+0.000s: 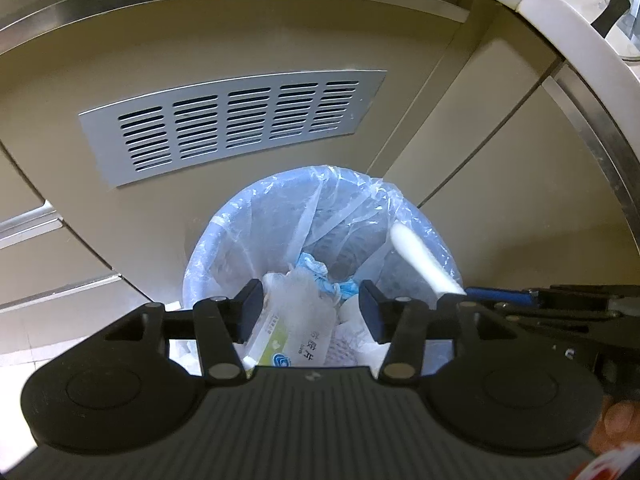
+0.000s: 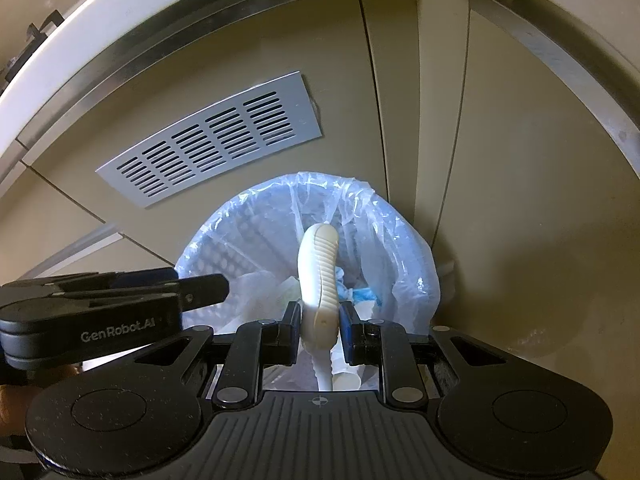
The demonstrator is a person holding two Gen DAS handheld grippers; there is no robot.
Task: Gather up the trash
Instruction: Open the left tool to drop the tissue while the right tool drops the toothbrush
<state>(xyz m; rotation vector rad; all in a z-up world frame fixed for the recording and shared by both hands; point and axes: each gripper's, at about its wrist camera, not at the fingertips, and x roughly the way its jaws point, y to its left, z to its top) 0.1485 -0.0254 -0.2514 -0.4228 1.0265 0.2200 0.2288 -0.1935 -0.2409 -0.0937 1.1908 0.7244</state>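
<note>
A blue bin [image 1: 208,240] with a clear plastic liner stands on the floor against a cabinet, holding crumpled blue and white trash [image 1: 320,274]. My left gripper [image 1: 311,310] hangs open right over it. A clear-wrapped tissue packet [image 1: 292,332] with green print lies between and below its fingers, and the right pad is clear of it. My right gripper [image 2: 320,320] is shut on a cream ribbed curved handle [image 2: 318,264] that sticks up over the bin [image 2: 208,248]. That handle [image 1: 416,254] also shows in the left wrist view. The left gripper [image 2: 212,288] reaches in from the left beside the right one.
A grey slotted vent plate [image 1: 236,124] sits on the beige cabinet door behind the bin. A white countertop edge [image 1: 560,8] with a metal trim runs above. Drawer fronts [image 1: 40,256] lie to the left. A person's fingers [image 1: 616,420] hold the gripper at lower right.
</note>
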